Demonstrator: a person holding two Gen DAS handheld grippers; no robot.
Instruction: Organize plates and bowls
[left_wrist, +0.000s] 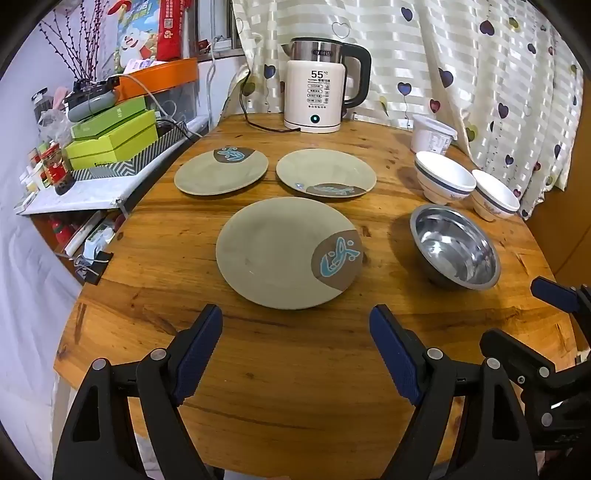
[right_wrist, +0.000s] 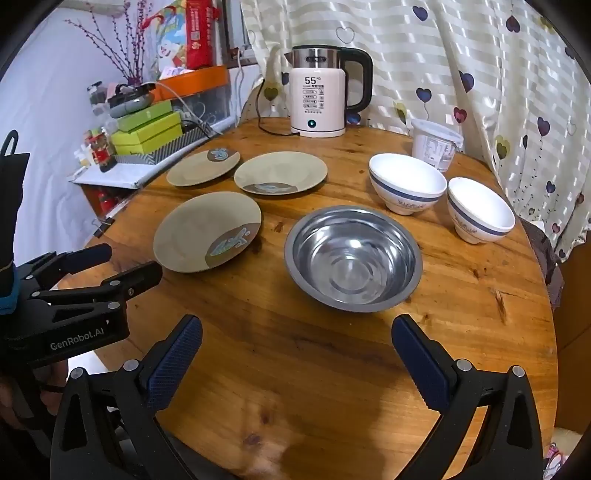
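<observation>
Currently we hold both grippers wide apart w/ nothing in them: left gripper (left_wrist: 295, 332) faces the nearest plate (left_wrist: 284, 254), right gripper (right_wrist: 295, 343) faces the steel bowl (right_wrist: 352, 258). Two more plates (left_wrist: 221, 171) (left_wrist: 325, 171) lie farther back on the table (left_wrist: 295, 387), unstacked; two white bowls (right_wrist: 408, 182) (right_wrist: 480, 208) sit right. A kettle (left_wrist: 317, 92) and a plastic tub (right_wrist: 436, 142) stand behind, probably clear of any stacking.

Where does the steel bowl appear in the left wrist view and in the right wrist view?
Left wrist view: the steel bowl is at the right, beside the nearest plate.
Right wrist view: the steel bowl is near the centre.
Shared landmark: the kettle at the table's far edge.
</observation>
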